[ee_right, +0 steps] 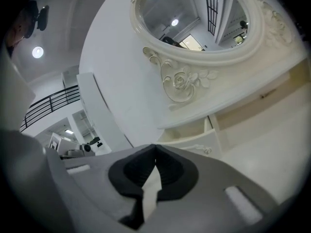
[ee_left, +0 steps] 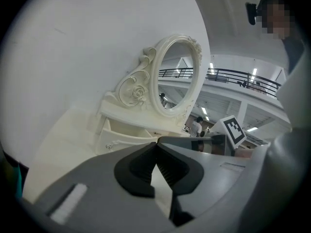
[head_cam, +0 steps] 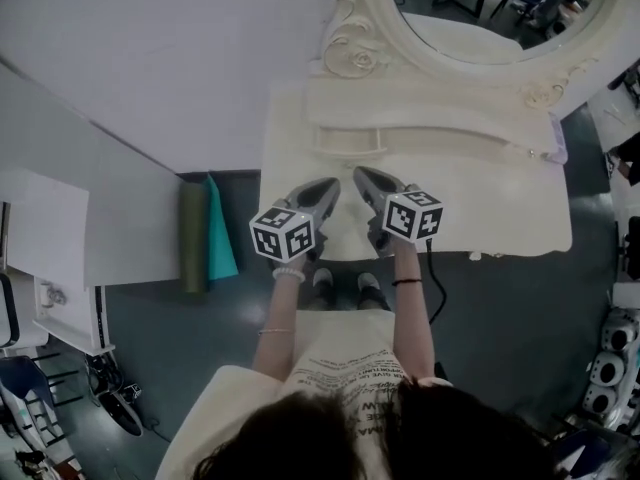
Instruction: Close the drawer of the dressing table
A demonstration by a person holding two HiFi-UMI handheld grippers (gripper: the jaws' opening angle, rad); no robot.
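Left gripper (head_cam: 333,185): smooth grey shell with black ribbed pads, tips pressed together and nothing between them.
Right gripper (head_cam: 359,174): same build, clenched tight and likewise empty. Its tip is just beside the left one, so the two form a narrow V.
Marker cubes: one at the rear of each gripper, white faces with black square patterns and no readable text.
Dressing table (head_cam: 500,203): cream with a smooth matte top — both grippers are over its near edge.
Mirror (ee_left: 177,74): oval glass in a carved cream frame of scrolls and a rose, beyond and above both tips.
Drawer (head_cam: 350,140): a small, shallow cream box with a curved front and a little ornate handle. It stands pulled out from the raised shelf under the mirror, straight ahead of the two tips and apart from them, untouched.
Rolls (head_cam: 195,236): one olive and one teal, upright on the floor to the left of the left gripper.
Writing: dark print on the person's pale shirt, too small to read.
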